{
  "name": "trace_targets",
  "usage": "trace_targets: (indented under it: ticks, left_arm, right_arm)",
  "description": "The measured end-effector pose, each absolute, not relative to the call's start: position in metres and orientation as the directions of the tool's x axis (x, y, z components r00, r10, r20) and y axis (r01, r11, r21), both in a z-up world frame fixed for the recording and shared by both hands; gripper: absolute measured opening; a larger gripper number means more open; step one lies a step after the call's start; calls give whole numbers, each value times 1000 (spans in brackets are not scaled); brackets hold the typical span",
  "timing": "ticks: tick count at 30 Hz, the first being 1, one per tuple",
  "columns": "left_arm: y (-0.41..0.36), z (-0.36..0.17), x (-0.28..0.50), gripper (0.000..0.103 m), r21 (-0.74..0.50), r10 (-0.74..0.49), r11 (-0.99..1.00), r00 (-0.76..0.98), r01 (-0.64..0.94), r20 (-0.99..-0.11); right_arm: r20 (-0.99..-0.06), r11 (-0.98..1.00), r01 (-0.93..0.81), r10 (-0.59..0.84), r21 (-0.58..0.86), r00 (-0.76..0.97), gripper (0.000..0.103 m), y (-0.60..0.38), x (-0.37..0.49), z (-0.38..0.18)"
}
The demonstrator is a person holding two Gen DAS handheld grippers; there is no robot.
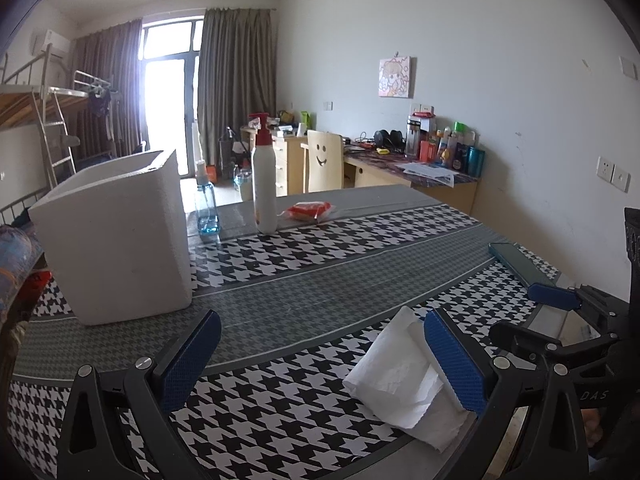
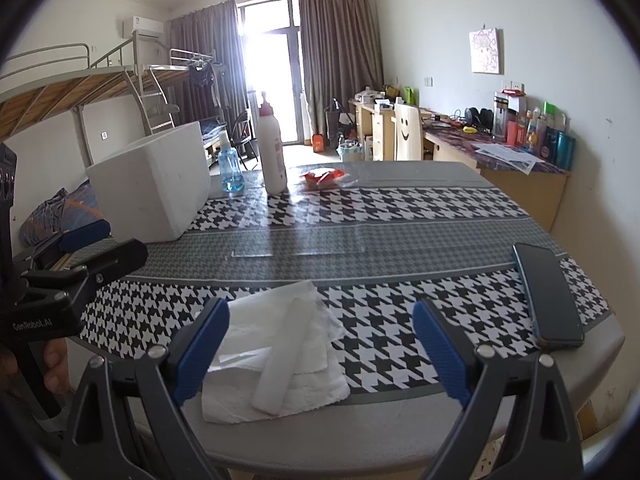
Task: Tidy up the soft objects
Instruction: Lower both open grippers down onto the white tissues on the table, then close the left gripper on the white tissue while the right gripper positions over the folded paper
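Note:
White paper tissues (image 2: 280, 360) lie in loose layers near the table's front edge, with a rolled strip on top. My right gripper (image 2: 322, 352) is open above them, and the pile sits by its left finger. In the left wrist view the same tissues (image 1: 396, 376) rest against the inner side of the right finger of my left gripper (image 1: 324, 360), which is open and holds nothing. A white foam box (image 1: 116, 236) stands open-topped at the table's left, also visible in the right wrist view (image 2: 152, 188).
A white pump bottle (image 2: 272, 152), a blue spray bottle (image 2: 230, 168) and a red packet (image 2: 324, 178) stand at the table's far side. A phone (image 2: 548, 296) lies at the right edge. The houndstooth tablecloth (image 2: 400, 208) covers the table. A desk and chair stand behind.

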State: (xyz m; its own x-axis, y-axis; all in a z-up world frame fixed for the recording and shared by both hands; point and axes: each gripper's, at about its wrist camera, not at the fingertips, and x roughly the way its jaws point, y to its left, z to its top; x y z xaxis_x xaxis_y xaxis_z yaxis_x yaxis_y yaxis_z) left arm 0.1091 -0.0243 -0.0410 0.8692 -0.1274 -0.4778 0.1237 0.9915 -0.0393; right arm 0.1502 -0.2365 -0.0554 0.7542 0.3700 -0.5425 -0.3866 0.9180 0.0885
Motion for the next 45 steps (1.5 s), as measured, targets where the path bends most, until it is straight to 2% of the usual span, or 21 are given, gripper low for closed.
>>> trace_targets:
  ticks: [14,23,27,39,45]
  left_arm:
    - [-22,-58,118,102,-74,-146,989,830,126,-538]
    - [-23,-68,120,102,-70,-140,990,805,122,-577]
    - [-20,-74,123,102,-78,-134,991,795,109,-592]
    - [-23,-80,127,102,-77,-138,990,779,114,-611]
    - [-25,-80,127,102,-74,-139,990,780,119,-611]
  right_arm:
    - [-600,917,-384,368,108,710,95,-229,158,-76]
    - [-635,907,-409,377,104,674,80,-216,157,-83]
    - [-650,896,-431,394,112,650,65,-210,158,-87]
    - [-715,885,-454,385,107,583,39,-196,168,-105]
    - [-729,888,-450,370,95,576,36,-195,170,-108]
